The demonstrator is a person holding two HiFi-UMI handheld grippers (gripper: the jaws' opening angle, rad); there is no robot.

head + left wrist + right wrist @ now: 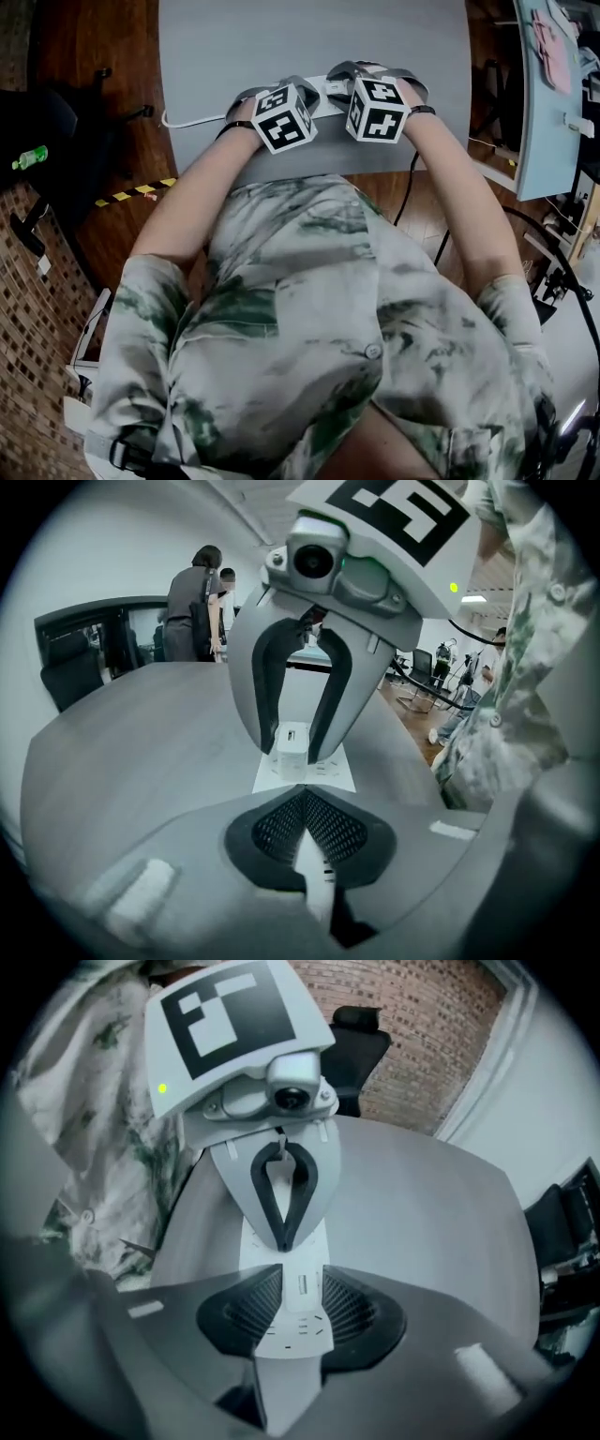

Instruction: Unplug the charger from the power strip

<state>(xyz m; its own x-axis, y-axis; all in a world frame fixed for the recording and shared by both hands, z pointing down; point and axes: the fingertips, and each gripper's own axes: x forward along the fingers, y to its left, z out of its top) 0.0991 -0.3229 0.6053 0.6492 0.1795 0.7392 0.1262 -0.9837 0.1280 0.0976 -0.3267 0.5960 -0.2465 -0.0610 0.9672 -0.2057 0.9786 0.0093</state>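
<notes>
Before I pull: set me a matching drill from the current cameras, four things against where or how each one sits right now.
Things:
1. left tongs
2. right tongs
3. charger
4. power strip

States:
A. lying flat on the grey table
B. tips together
C. spread apart, one on each side of the charger
D. standing upright on the power strip

Pairs: 1-B, 2-C, 3-D, 4-A
</notes>
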